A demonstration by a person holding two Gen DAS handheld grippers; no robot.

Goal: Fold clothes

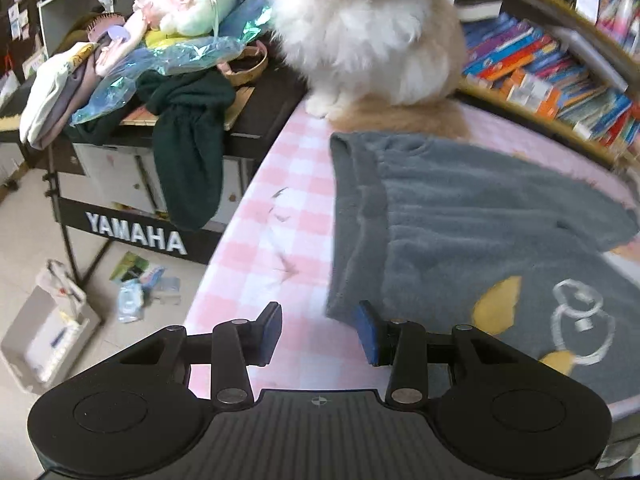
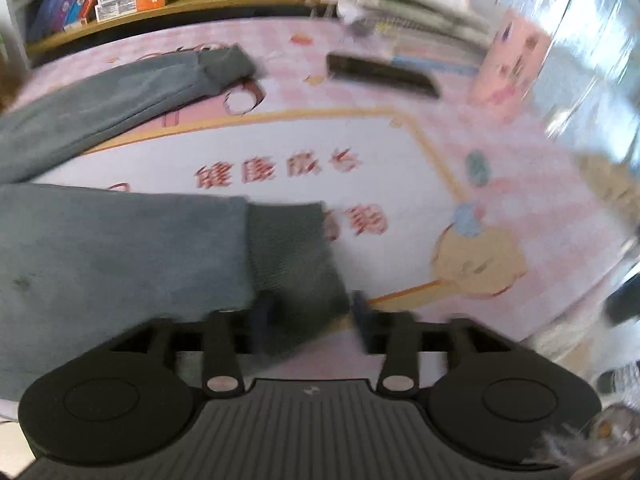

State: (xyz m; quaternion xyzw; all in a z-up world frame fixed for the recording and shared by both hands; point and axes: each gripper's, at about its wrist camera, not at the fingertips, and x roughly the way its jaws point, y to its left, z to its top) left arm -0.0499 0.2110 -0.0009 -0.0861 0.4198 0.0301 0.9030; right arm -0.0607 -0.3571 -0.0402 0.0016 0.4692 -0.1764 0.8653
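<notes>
Left wrist view: a grey fleece sweatshirt with a yellow and white printed motif (image 1: 480, 232) is lying spread flat on a pink-and-white checked table cover (image 1: 280, 200), its ribbed hem edge facing the camera. The left gripper (image 1: 320, 334) is hovering over the near corner of that hem with its jaws standing about half open; the blue pads (image 1: 366, 334) are not pressing on the cloth, and nothing is being held.

Right wrist view: the right gripper (image 2: 310, 320) is straddling the ribbed cuff of 1 grey sleeve (image 2: 296, 256), jaws about half open. The cuff is lying between the fingers, but blur is hiding whether either pad is touching it; no grip is apparent. The second sleeve (image 2: 120, 96) is stretching away across the printed cover, towards a dark flat rectangular object (image 2: 380, 74).

A fluffy cream-and-white cat (image 1: 368, 40) is sitting at the sweatshirt's far edge, touching or just beside it.

Handling, as judged: the fleece is appearing soft, limp, light and not fragile. It is likely draping and sagging when lifted, so 2 pinch points are advisable. The ribbed cuff and hem corners are offering the thickest, firmest holds.
</notes>
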